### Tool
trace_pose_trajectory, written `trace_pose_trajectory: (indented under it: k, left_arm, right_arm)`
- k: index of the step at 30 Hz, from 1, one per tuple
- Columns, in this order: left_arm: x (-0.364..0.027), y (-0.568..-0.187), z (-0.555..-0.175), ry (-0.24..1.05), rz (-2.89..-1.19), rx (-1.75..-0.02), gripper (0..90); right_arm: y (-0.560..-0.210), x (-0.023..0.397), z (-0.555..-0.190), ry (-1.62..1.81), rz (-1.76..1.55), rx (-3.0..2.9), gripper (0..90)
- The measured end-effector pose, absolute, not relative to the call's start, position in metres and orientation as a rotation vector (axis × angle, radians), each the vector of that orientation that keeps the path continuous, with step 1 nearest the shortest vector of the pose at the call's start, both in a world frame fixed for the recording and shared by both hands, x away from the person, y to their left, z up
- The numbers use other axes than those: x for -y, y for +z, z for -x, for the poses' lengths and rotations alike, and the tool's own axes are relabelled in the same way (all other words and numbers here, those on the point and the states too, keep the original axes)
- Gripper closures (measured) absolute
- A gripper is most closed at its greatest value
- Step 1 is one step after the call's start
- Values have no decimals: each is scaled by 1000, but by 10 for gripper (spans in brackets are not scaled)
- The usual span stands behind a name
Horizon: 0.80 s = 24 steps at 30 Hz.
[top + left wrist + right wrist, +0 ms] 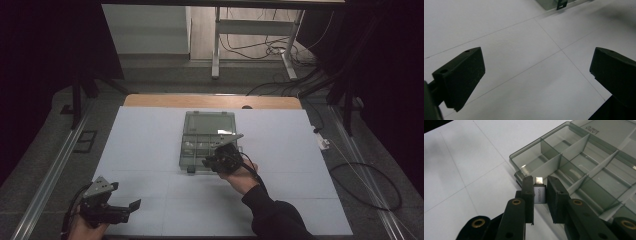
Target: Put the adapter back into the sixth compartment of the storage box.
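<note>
Adapter (539, 193): small grey metal USB adapter, lettered on its face, plug end pointing away from the camera. Pinched between the two black jaws of the right hand-held gripper (540, 195), pads pressed on both of its long sides. Position: just over the near corner of the organiser box.

Organiser box (197, 150): clear smoky plastic, split by thin dividers into several compartments, lid (209, 123) laid open at the far side. Stands at the middle of the tabletop (150, 145). A small shiny piece (523, 166) lies in the corner compartment nearest the adapter.

Right hand-held gripper (220, 161): held over the box's near right edge, dark sleeve behind it.

Left hand-held gripper (125, 209): jaws spread wide, nothing between them, at the near left corner of the tabletop, well apart from the box.

Tabletop: white, ruled with thin lines.
</note>
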<state>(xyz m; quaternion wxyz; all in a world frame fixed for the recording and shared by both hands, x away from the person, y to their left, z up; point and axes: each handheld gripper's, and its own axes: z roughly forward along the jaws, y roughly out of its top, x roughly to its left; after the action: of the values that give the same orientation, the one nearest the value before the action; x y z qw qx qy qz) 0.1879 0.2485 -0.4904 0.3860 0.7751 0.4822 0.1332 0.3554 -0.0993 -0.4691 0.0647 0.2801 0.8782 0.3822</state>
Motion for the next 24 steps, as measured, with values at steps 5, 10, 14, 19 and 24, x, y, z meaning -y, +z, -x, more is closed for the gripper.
trace_pose_trajectory:
  k: [5,10,14,19,24]
  left_arm:
    - [-249,-490,-188,336,-1972,-1229,5]
    - [-249,-490,-188,333,-1971,-1230,5]
    - [-249,-491,-188,334,-1973,-1229,5]
    - [-249,-491,-188,334,-1974,-1228,6]
    - [-249,-491,-189,330,-1977,-1228,6]
  right_arm:
    - [-470,95,-362,1153,-843,-2639,762]
    - [-471,91,-368,1141,-844,-2625,761]
    - [-476,89,-373,1130,-851,-2623,761]
    - [-481,87,-377,1115,-851,-2623,761]
    - [-486,84,-381,1096,-850,-2625,761]
